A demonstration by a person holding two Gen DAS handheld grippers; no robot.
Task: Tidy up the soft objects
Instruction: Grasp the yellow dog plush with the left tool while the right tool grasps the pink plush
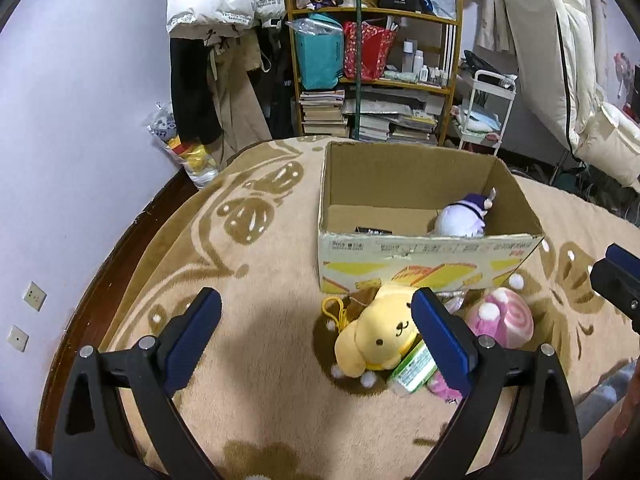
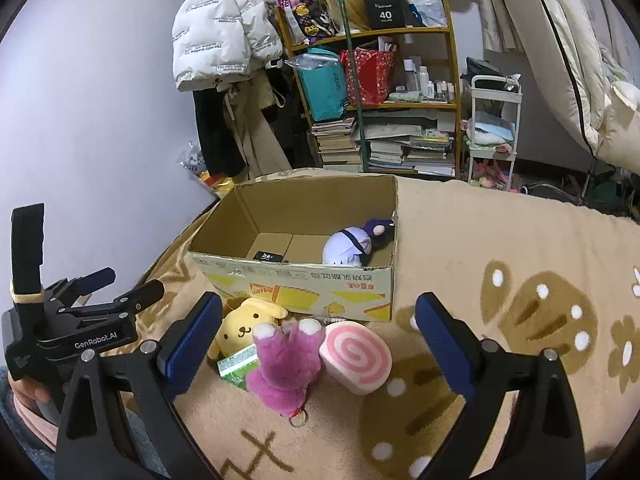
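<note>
Looking along my left gripper (image 1: 316, 334), I see its blue pads spread wide with nothing between them, held above the beige patterned blanket (image 1: 256, 400). The yellow dog plush (image 1: 378, 334) lies just past the right pad, close against the front wall of the cardboard box (image 1: 432, 258). A green-and-white packet (image 1: 414, 368) is tucked under the dog's side, and the pink swirl cushion (image 1: 506, 320) sits to its right, partly hidden by my pad. Inside the box, a white and purple plush (image 1: 464, 216) rests in the right corner and a small black item (image 1: 374, 231) lies on the floor. My right gripper (image 1: 618, 276) edges in at the far right. Behind the box stands a wooden shelf (image 1: 448, 88) stuffed with books and bags.

Through my right gripper (image 2: 318, 336), also released and spread wide, the magenta plush (image 2: 286, 368) lies centred between the pads, a key ring at its near end. It overlaps the green-and-white packet (image 2: 236, 366) and leans against the pink swirl cushion (image 2: 358, 356). The yellow dog plush (image 2: 244, 326) sits behind it, touching the cardboard box (image 2: 304, 284). The white and purple plush (image 2: 352, 246) lies in the box's right corner. My left gripper (image 2: 120, 284) hangs at the left.
</note>
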